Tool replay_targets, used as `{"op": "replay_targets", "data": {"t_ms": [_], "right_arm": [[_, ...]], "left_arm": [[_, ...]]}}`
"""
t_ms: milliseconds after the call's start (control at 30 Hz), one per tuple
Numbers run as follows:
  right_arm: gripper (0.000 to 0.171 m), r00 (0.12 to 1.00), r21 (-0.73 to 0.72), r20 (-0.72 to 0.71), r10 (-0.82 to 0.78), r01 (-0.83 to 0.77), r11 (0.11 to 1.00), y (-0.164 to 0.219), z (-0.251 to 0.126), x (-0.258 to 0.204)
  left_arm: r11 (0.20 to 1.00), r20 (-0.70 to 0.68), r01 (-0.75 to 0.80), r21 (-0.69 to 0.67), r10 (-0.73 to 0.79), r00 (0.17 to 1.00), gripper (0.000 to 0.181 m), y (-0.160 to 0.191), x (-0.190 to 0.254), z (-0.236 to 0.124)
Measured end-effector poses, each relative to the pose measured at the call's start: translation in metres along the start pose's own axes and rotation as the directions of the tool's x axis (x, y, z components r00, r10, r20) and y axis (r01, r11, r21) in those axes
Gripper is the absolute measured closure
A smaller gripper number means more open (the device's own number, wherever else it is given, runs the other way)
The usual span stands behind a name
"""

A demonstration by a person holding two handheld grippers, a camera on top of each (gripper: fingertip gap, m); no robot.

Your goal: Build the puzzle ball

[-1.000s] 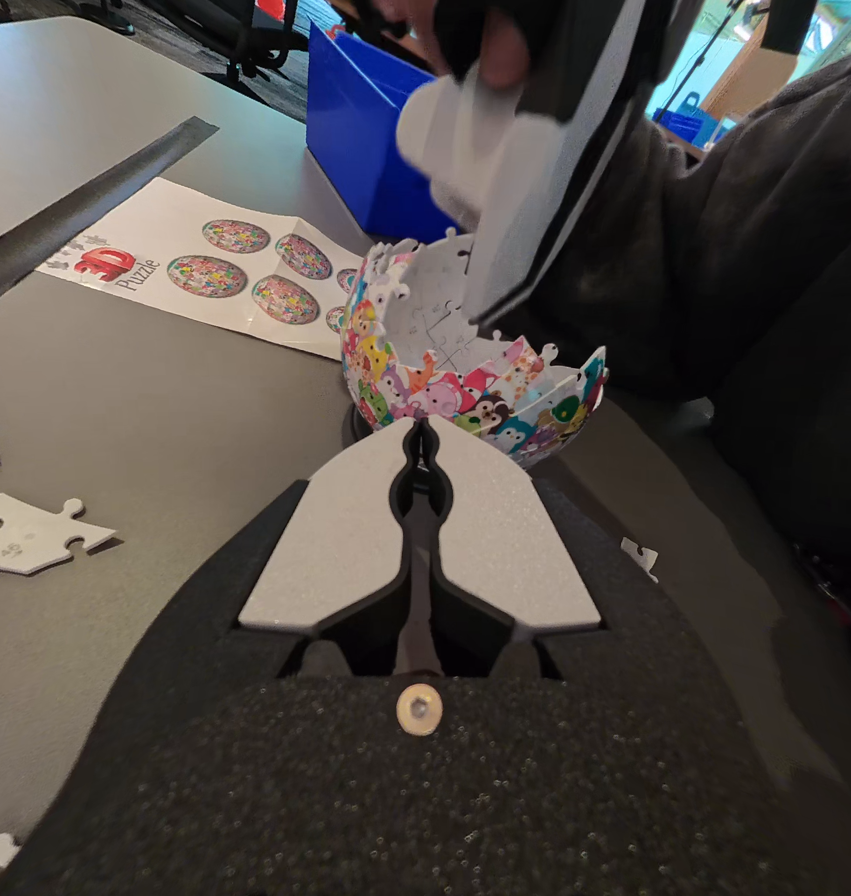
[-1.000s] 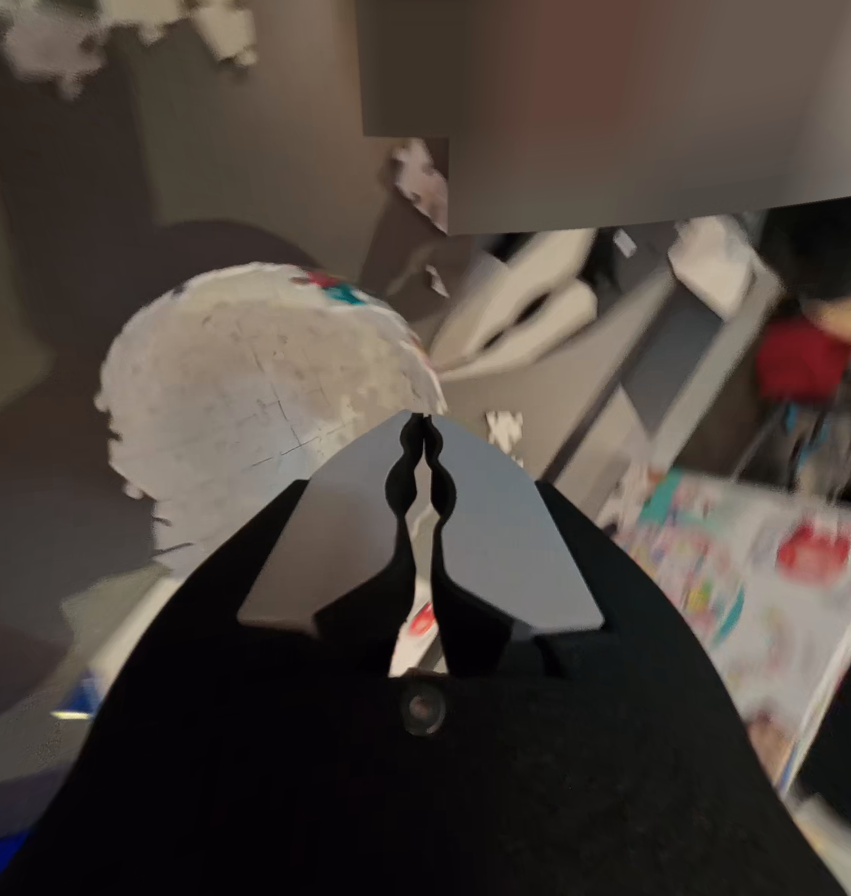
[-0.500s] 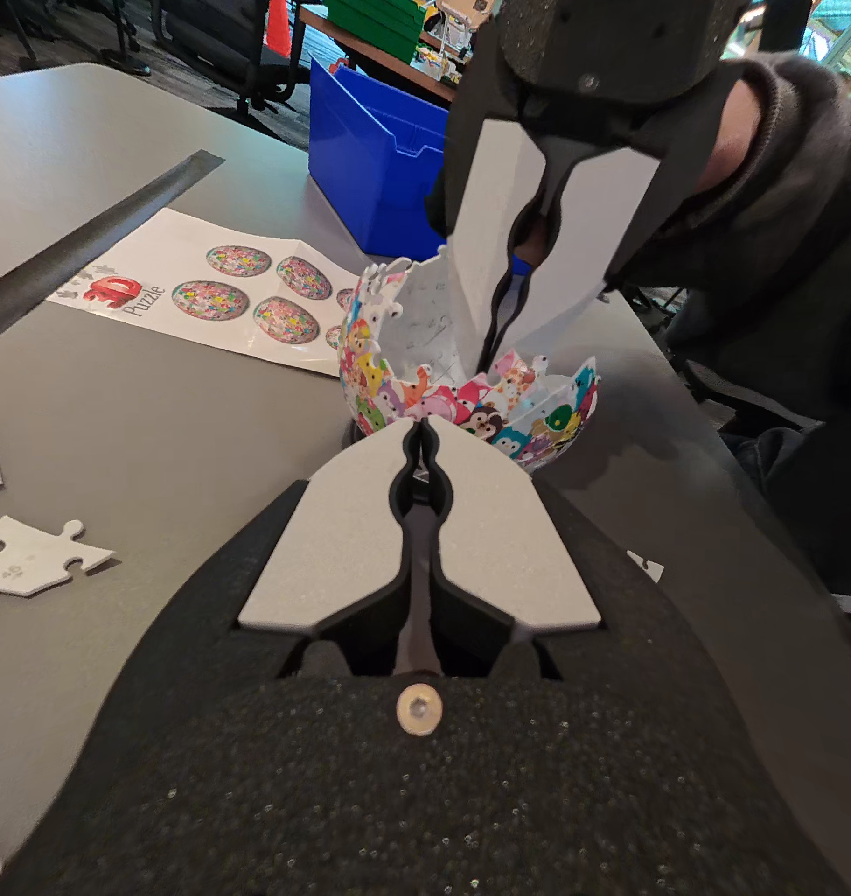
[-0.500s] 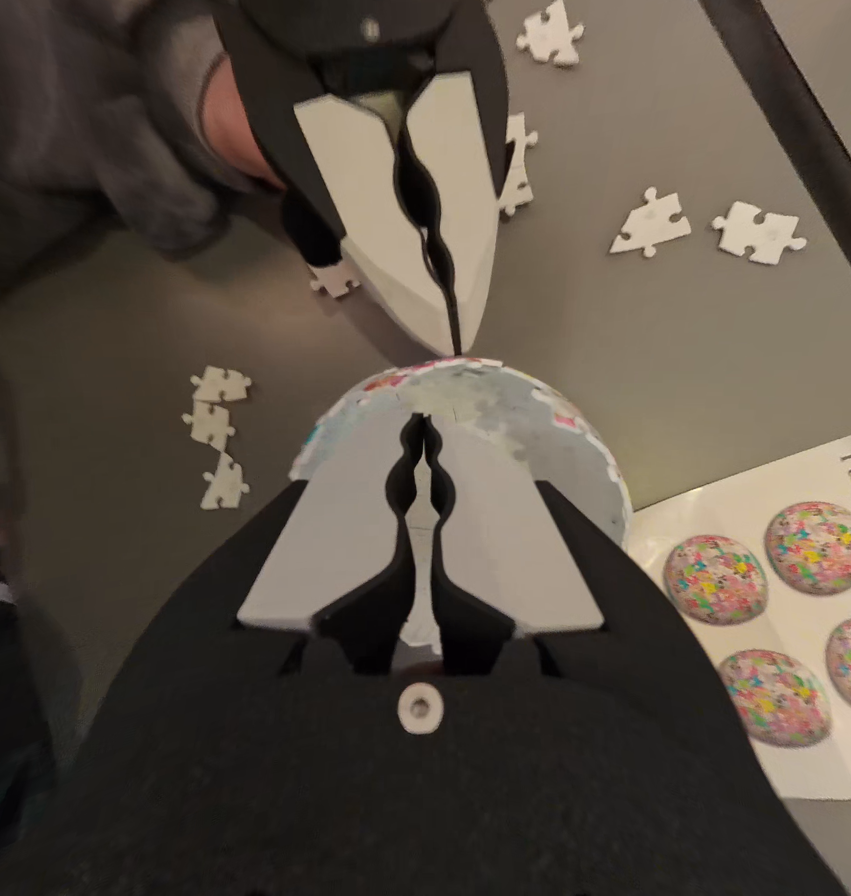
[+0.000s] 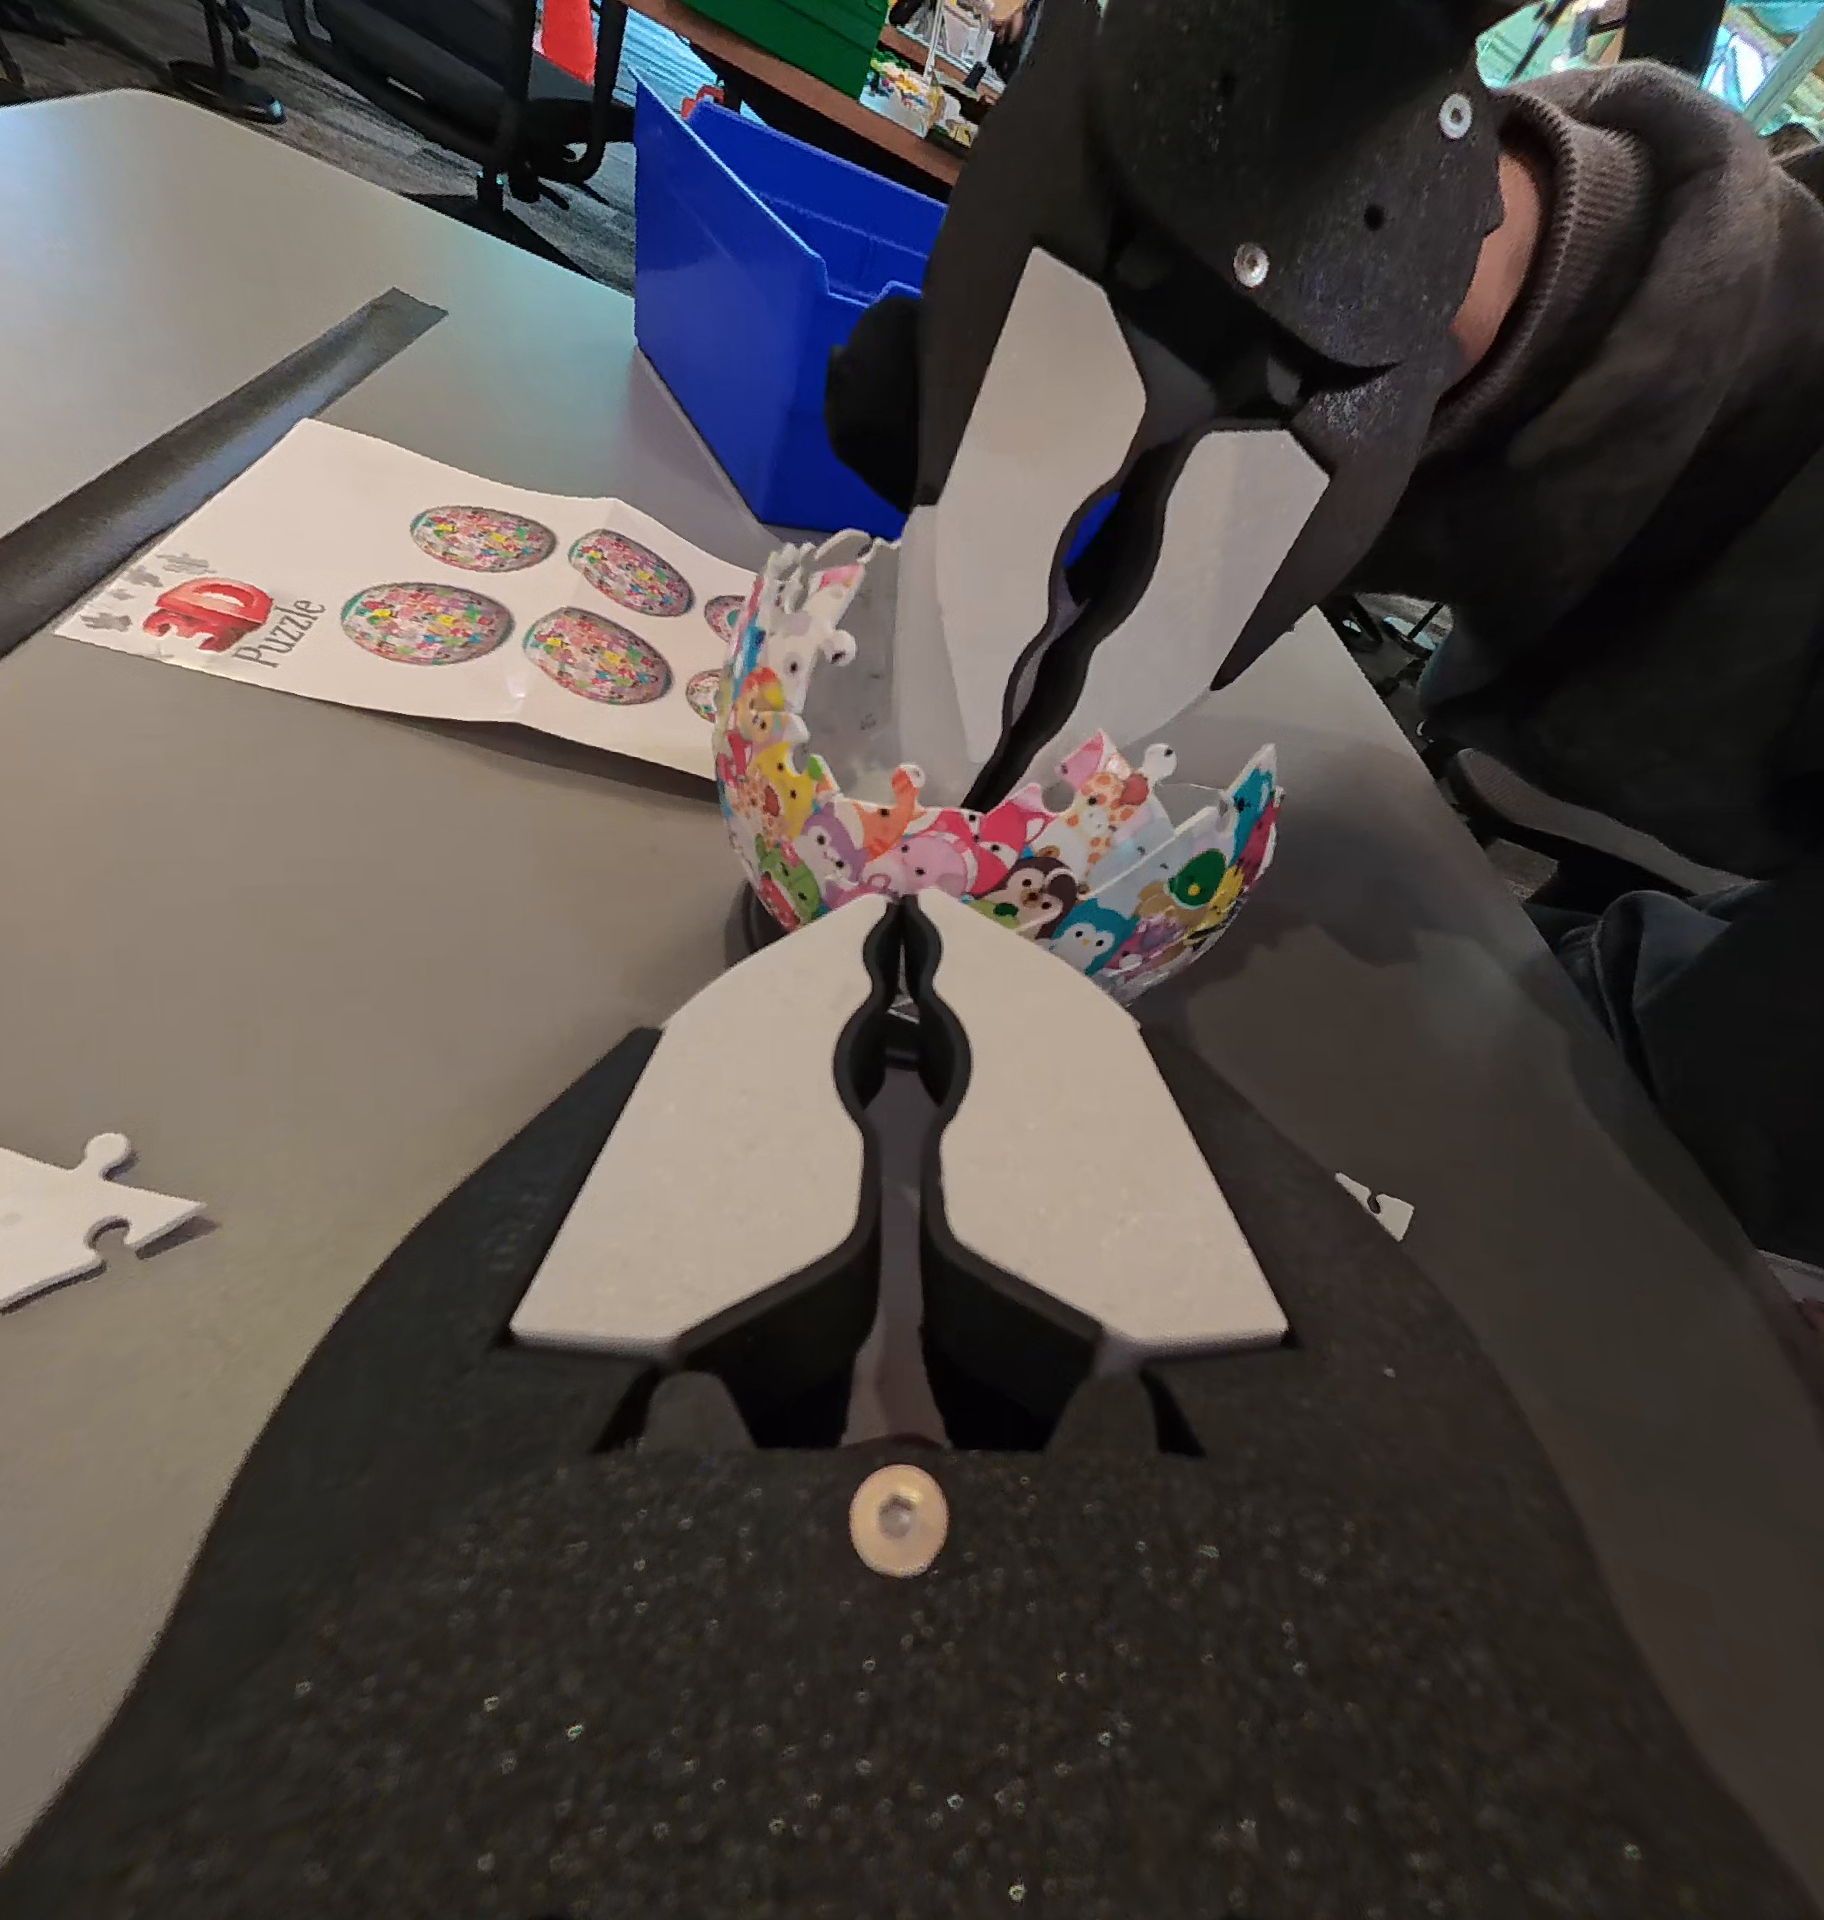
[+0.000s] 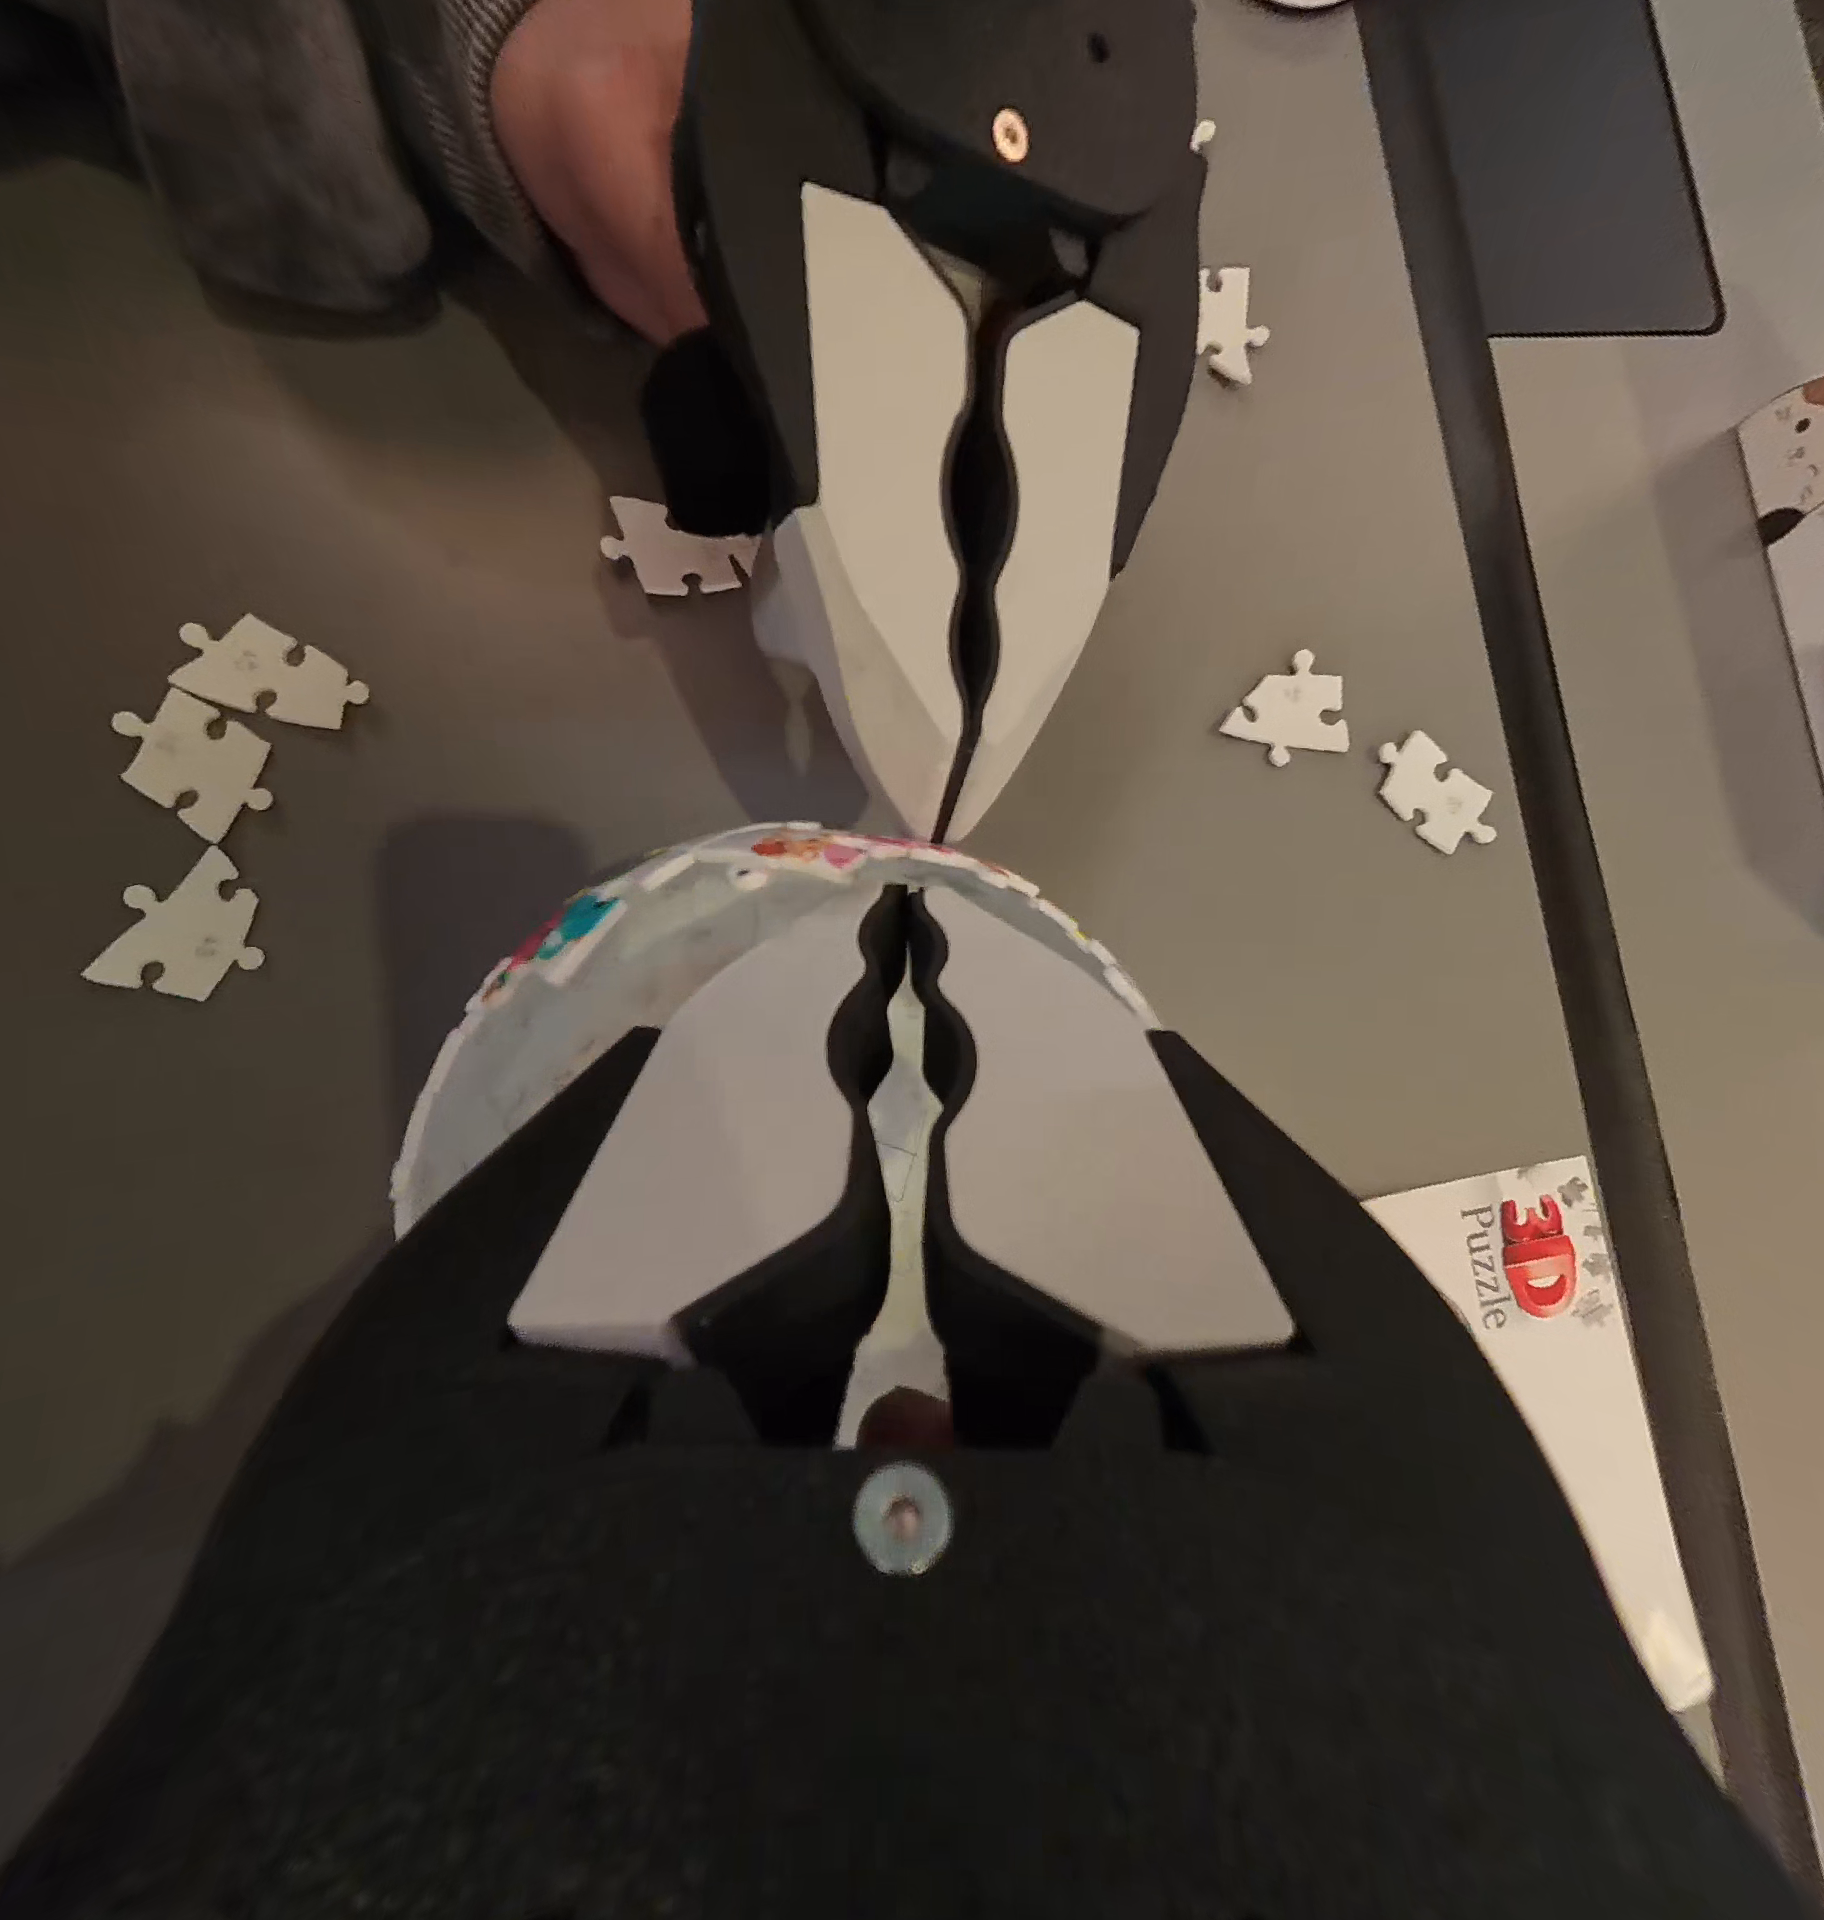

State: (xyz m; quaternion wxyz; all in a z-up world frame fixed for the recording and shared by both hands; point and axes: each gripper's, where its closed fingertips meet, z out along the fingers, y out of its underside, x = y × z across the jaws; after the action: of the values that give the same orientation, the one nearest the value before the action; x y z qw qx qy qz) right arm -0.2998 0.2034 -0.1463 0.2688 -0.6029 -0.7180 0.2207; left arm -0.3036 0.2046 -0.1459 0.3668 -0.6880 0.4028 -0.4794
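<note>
**Shell at risk of flexing or sliding under opposed tips**

Puzzle ball [image 5: 1001, 862], roughly half built, sits open side up on a dark ring stand at the middle of the grey table [image 5: 264, 935]. Left gripper [image 5: 903, 914] is clenched with nothing between its fingers, tips touching the near outer wall of the shell. Right gripper [image 5: 981, 790] is likewise clenched and empty, reaching down inside the bowl to the same near wall.

Hazards, as judged:
- Uneven pressure between the two tips could spring a joint; the near rim looks low and jagged, so the seams there are probably weak
- A push low on the shell could tip or skid it off its stand
- Loose pieces [image 6: 201, 810] lie white side up, so a wrong pick is likely

View differences: the left wrist view shows the printed outer face, the instruction sheet [image 5: 399, 613] far left and a blue bin [image 5: 773, 312] beyond. The right wrist view looks down on the white interior [image 6: 679, 966], shows the scattered pieces on both sides of the left gripper [image 6: 939, 831], and a hand [image 6: 596, 166] on its grip; the stand is hidden there
</note>
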Motion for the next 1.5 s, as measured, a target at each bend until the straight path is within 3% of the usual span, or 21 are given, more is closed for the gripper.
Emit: {"op": "replay_targets", "data": {"t_ms": [467, 700, 900, 1500], "right_arm": [[0.171, 0.998, -0.058, 0.039, -0.043, 0.045, 0.997, 0.003, 0.003, -0.004], [0.171, 0.999, -0.116, 0.028, -0.031, 0.034, 0.993, 0.014, -0.012, -0.003], [0.171, 0.998, -0.075, 0.058, -0.033, 0.037, 0.997, 0.003, -0.032, -0.013], [0.171, 0.985, -0.188, 0.124, -0.119, 0.141, 0.972, 0.017, 0.003, -0.015]], "left_arm": [[1.0, 0.001, 0.006, -0.017, -0.006, 1.0, 0.181, 0.002, -0.001, 0.003], [1.0, 0.002, -0.002, -0.022, 0.002, 1.0, 0.181, 0.002, 0.0, 0.004], [1.0, -0.001, -0.018, -0.021, 0.018, 1.0, 0.181, 0.002, 0.002, 0.004], [0.999, -0.009, -0.018, -0.042, 0.018, 1.0, 0.181, 0.005, 0.004, 0.007]]}}
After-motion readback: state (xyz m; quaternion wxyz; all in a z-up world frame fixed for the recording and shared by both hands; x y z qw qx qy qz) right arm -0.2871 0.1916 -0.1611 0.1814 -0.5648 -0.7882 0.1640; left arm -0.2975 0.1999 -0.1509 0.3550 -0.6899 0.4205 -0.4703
